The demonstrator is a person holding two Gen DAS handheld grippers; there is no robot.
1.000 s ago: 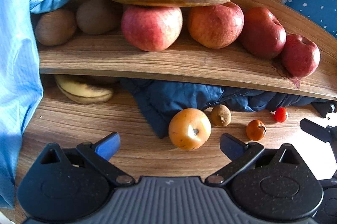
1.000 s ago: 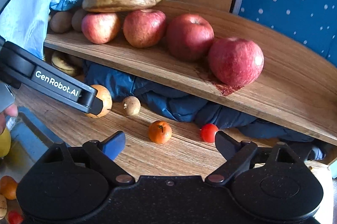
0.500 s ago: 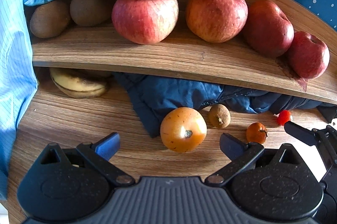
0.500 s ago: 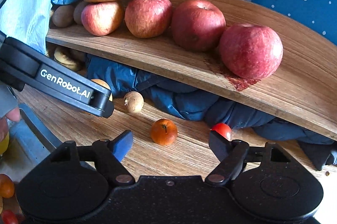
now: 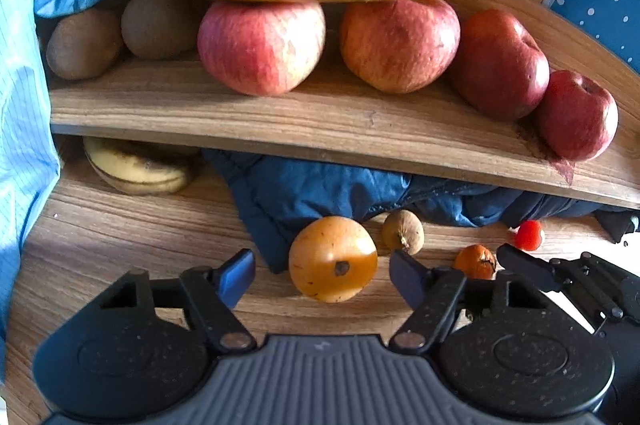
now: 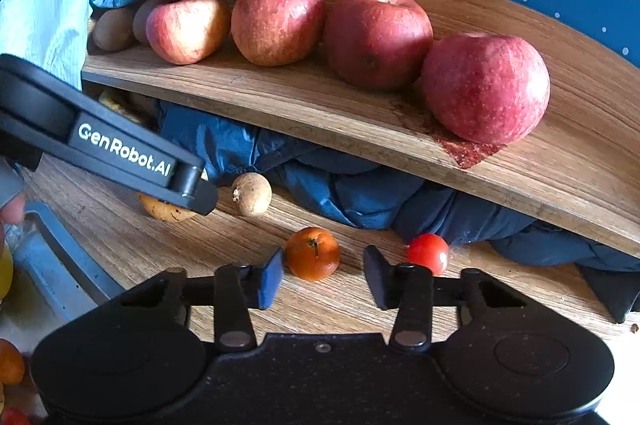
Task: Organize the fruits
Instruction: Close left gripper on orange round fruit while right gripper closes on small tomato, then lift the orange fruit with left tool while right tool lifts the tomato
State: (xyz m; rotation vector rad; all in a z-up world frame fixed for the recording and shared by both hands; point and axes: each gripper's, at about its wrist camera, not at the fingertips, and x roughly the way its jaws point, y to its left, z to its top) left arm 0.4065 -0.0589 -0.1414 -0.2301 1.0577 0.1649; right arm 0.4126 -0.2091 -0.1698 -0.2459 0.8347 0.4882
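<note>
Both spread wide, the left gripper (image 5: 322,275) frames a persimmon (image 5: 333,259) while the right gripper (image 6: 324,275) frames a tangerine (image 6: 313,254) on the table (image 6: 160,245).

My left wrist camera sits low over the wooden tabletop (image 5: 120,233), facing the curved shelf (image 5: 320,121) almost head-on from close in, with a large orange fruit (image 5: 333,259) just ahead of it. My right wrist camera looks from further right, angled leftward along the same shelf (image 6: 304,105), equally low and near. Both views share the shelf's apples, the bananas, the blue cloth (image 5: 320,189) under it and the small fruits on the table.
</note>
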